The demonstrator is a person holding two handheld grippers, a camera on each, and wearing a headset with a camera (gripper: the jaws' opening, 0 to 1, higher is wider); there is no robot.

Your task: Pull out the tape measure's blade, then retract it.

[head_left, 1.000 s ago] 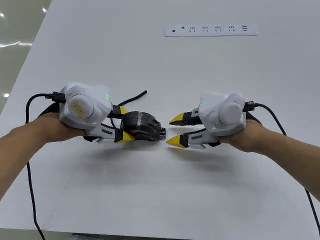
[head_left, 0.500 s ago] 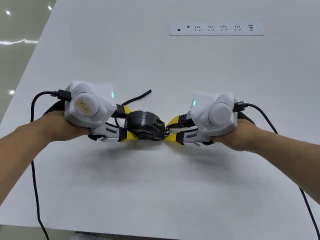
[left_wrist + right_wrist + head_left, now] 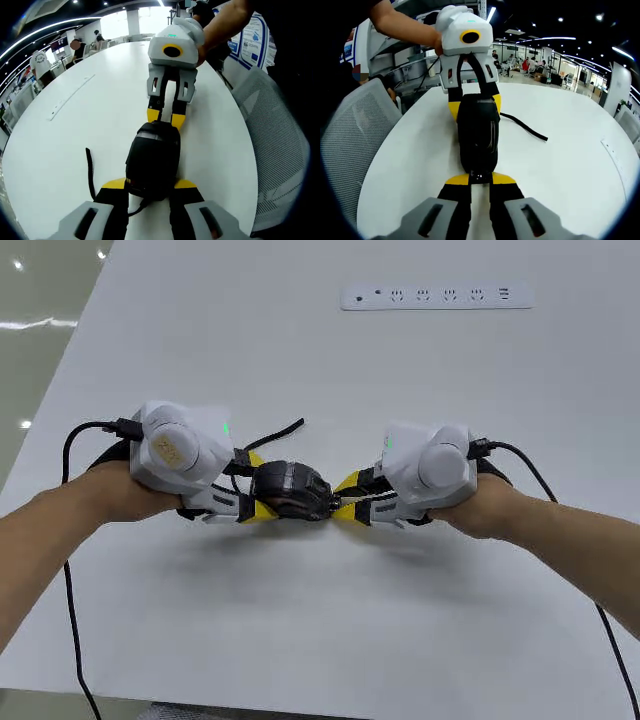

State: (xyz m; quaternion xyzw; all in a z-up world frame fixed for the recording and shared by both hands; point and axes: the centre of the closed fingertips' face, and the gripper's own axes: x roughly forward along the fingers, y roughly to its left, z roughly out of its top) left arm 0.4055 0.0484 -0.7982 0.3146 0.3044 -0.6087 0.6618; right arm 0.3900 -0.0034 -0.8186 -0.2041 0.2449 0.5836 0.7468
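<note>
Right gripper (image 3: 345,498) has reached tape measure (image 3: 290,488) (mouth toward it, lying left-right).

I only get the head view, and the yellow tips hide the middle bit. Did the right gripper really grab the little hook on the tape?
Observer: Looks like it. In the right gripper view, the right gripper has its jaws almost together, and the blade hook sits pinched between the yellow tips.
Operator: Is the other one holding the case properly?
Observer: Yes. The left gripper view shows the left gripper clamped on the near end of the tape measure, one yellow tip pressed against each side.
</note>
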